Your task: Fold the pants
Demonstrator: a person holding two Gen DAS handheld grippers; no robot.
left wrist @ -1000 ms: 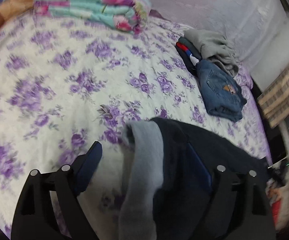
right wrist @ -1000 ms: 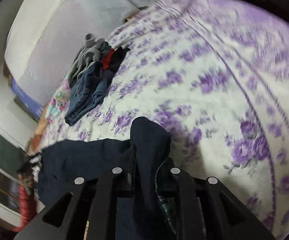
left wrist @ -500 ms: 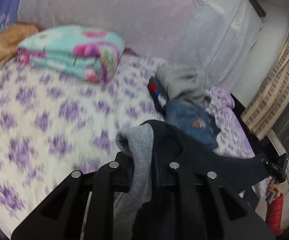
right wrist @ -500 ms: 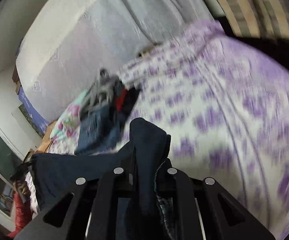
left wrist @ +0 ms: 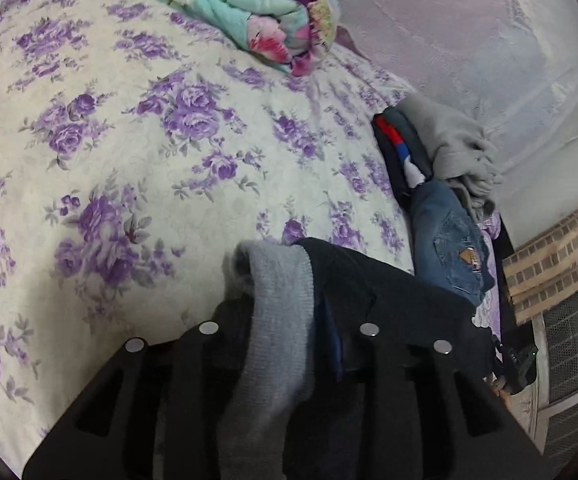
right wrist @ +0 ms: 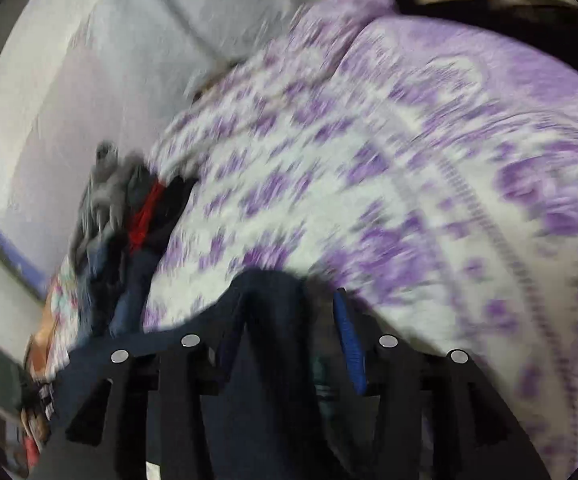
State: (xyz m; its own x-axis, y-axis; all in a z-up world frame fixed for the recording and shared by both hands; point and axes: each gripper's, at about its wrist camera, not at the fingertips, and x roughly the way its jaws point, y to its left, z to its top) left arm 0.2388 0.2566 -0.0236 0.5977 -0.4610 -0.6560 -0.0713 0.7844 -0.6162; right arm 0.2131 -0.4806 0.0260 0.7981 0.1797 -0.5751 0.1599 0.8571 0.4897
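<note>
Across the bed, a bedspread (left wrist: pixel 137 168) with purple flowers is lying under a folded quilt (left wrist: pixel 249 4); jeans (left wrist: pixel 445 236) are resting near the pale wall (left wrist: pixel 469 40). Both claws are opening: the left claw (left wrist: pixel 289 320) and right claw (right wrist: pixel 289 320) are each having the dark pants (left wrist: pixel 389 292) between their jaws.

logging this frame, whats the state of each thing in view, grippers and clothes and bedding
left gripper: jaws opening, dark pants with grey lining between them
right gripper: jaws opening, pants cloth between them
dark pants: bunched, hanging from both grippers
blue jeans: folded, on the bed
grey garment: crumpled heap
floral quilt: folded
bedspread: spread flat
</note>
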